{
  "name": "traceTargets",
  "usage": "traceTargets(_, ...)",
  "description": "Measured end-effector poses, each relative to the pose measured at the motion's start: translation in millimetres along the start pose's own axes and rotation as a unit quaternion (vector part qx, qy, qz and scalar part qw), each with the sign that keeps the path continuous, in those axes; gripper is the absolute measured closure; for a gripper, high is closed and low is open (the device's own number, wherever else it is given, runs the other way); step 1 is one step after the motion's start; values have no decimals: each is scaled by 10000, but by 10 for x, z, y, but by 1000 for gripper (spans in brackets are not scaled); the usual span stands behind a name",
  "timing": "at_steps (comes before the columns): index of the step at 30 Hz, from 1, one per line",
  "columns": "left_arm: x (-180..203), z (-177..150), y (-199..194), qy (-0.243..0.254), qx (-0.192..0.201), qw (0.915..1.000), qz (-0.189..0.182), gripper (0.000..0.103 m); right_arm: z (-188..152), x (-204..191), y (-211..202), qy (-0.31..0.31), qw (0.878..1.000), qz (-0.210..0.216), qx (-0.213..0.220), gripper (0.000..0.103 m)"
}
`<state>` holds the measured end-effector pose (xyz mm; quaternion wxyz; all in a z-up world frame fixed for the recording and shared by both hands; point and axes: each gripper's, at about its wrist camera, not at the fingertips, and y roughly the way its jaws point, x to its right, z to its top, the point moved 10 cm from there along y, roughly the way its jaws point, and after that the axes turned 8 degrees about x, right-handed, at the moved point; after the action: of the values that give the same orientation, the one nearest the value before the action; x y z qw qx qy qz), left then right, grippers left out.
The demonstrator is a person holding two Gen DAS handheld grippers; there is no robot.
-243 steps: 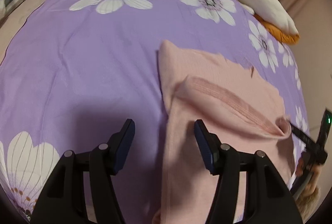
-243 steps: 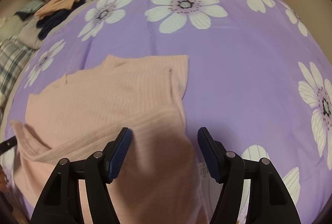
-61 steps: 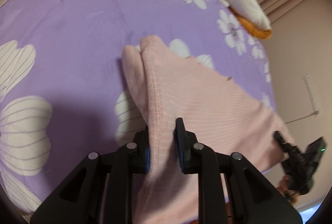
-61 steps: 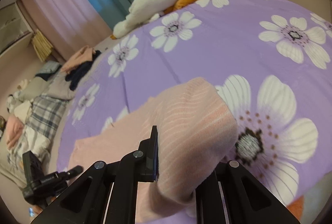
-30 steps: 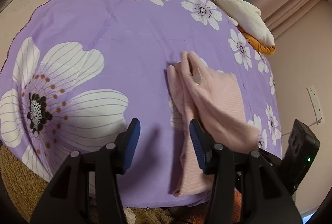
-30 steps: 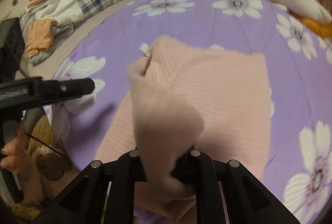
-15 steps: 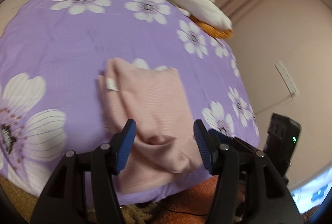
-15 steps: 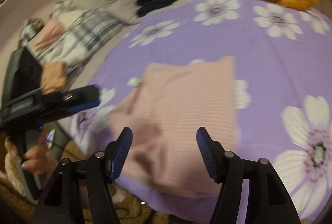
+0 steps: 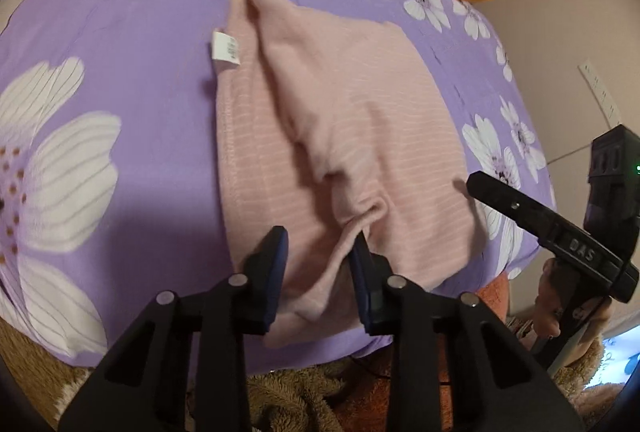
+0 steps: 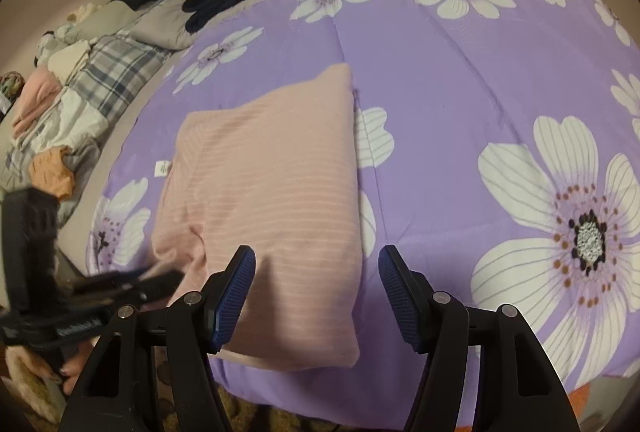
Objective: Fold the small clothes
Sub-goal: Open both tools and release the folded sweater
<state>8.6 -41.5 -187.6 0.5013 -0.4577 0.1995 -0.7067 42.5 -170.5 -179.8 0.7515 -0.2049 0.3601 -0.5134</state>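
Now we are letting the folded top (image 10: 272,208) lie on the bed (image 10: 460,104); right hand-held gripper (image 10: 318,298) is hanging apart, left hand-held gripper (image 9: 318,274) is closing around a loose flap, so tidying is nearly finishing.

Pale pink ribbed garment (image 9: 360,120) on purple quilt (image 9: 132,32) with white daisies.

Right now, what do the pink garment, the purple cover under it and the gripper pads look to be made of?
Pink garment: soft ribbed knit, matte and slightly fuzzy, judging by its fine horizontal ridges and limp folds. Purple cover: smooth woven fabric, probably cotton or polyester, with printed white flowers and seam lines. Pads of the right gripper: blue, finely ridged, likely rubber or plastic on black plastic fingers.
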Motion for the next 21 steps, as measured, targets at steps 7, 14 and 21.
traceTargets(7,-40,-50,-25,32,50,9997,226,72,-91,16,93,55,9998,10,-181,39)
traceTargets(14,49,145,-182,-40,224,9997,37,40,-82,58,85,84,9998,-54,-175,34)
traceTargets(21,-1,516,-89,-210,575,9981,-113,16,80,27,197,294,9991,305,-50,32)
